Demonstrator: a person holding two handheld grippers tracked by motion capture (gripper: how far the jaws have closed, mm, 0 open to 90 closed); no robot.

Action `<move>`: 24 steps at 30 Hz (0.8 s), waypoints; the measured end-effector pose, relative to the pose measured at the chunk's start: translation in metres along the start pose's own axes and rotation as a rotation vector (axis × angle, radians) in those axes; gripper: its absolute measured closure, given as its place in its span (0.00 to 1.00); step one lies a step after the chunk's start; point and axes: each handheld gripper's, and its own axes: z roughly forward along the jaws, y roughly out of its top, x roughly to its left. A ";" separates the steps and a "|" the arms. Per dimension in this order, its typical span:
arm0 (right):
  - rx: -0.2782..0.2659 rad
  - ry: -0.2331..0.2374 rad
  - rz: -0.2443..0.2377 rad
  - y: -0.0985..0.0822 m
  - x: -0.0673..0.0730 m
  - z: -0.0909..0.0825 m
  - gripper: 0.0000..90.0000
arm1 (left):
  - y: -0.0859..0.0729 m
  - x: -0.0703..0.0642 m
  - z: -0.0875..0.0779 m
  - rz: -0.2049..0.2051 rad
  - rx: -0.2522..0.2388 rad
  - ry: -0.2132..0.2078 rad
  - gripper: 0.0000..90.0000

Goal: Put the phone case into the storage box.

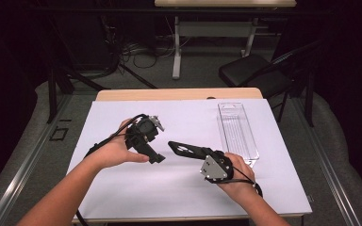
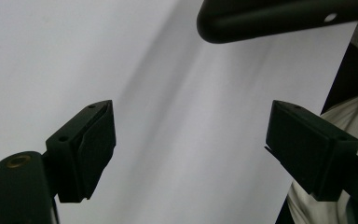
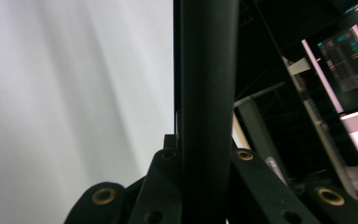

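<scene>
My left gripper (image 1: pixel 153 155) is held in the left hand at the middle left of the white table cover (image 1: pixel 122 188), with its jaws pointing down and to the right. In the left gripper view it (image 2: pixel 191 135) stands open over bare white surface with nothing between its pads. The right gripper (image 1: pixel 172 145) lies low in the right hand, pointing left toward the left gripper. Its jaws are shut together into one long black bar (image 3: pixel 207 93), and I see nothing held in them. The tip of that bar (image 2: pixel 270 18) crosses the top of the left gripper view.
A clear plastic tray (image 1: pixel 238 132) lies lengthwise on the right part of the table, just beyond the right hand. Behind the table are a black chair (image 1: pixel 257 70), a desk frame (image 1: pixel 176 47) and floor cables. Lit screens (image 3: pixel 349 60) glow in the right gripper view.
</scene>
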 end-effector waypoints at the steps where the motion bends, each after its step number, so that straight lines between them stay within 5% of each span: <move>1: -0.006 0.014 0.030 -0.001 -0.001 0.000 0.98 | 0.000 0.000 0.000 -0.005 -0.008 -0.003 0.18; 12: -0.133 0.223 0.390 -0.005 -0.012 0.003 0.98 | -0.004 0.004 -0.003 -0.026 -0.161 -0.029 0.22; 24: -0.216 0.328 0.585 -0.005 -0.013 0.009 0.98 | -0.003 0.005 -0.008 -0.075 -0.262 -0.058 0.30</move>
